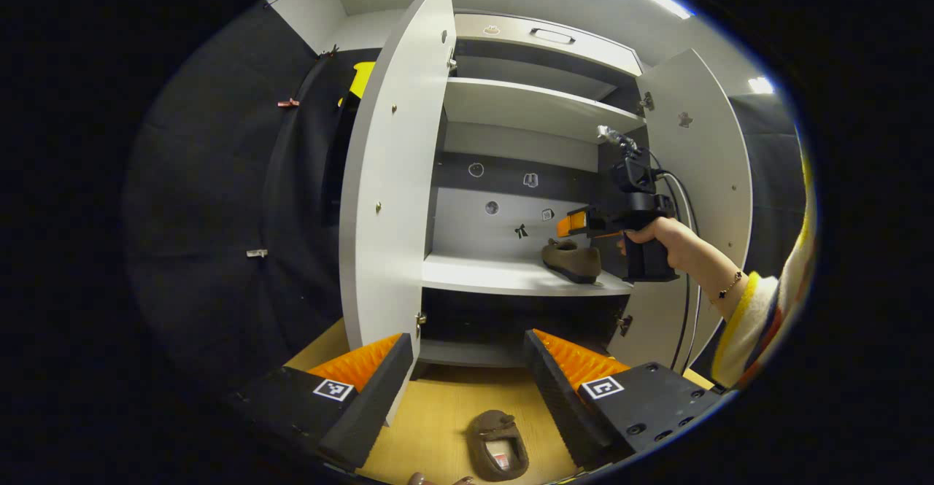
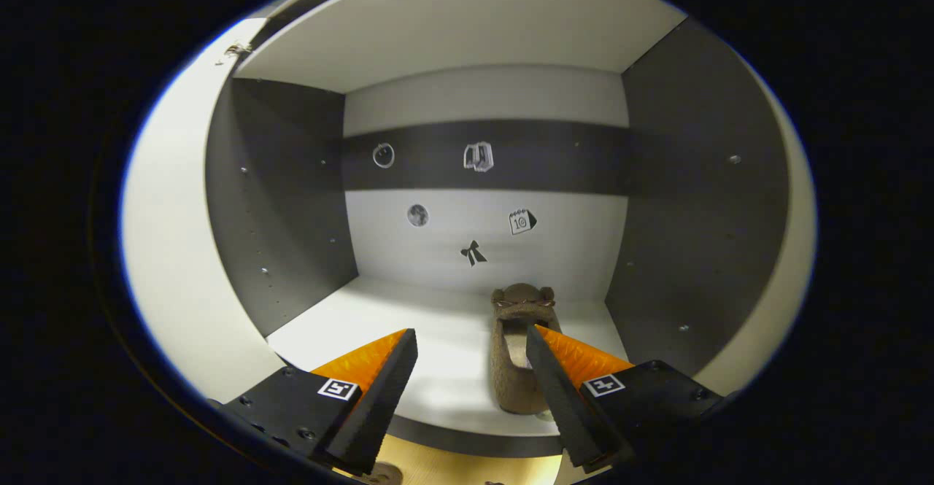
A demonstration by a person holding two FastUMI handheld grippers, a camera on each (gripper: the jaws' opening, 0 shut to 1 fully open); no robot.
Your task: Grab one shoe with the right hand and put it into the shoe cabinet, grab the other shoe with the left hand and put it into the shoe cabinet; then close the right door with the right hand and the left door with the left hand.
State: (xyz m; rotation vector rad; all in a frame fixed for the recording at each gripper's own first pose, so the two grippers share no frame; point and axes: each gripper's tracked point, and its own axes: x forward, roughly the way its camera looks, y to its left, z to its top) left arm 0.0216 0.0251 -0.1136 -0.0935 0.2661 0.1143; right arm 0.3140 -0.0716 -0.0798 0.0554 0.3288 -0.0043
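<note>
Left gripper view: shoe cabinet (image 1: 511,106) w/ both doors open; left door (image 1: 394,179), right door (image 1: 700,179). One brown shoe (image 1: 571,260) lies on the middle shelf (image 1: 496,275), toward its right end. Second shoe (image 1: 498,445) lies on the wooden floor (image 1: 438,427) between the spread fingers of the left tool (image 1: 467,386), untouched. Hand (image 1: 660,235) holds the right tool (image 1: 576,222) just beside the shelved shoe. Right gripper view: right tool (image 2: 471,379) open, fingers apart, holding nothing; shoe (image 2: 519,346) rests on shelf (image 2: 408,332) by the right finger, toe toward the back wall.
</note>
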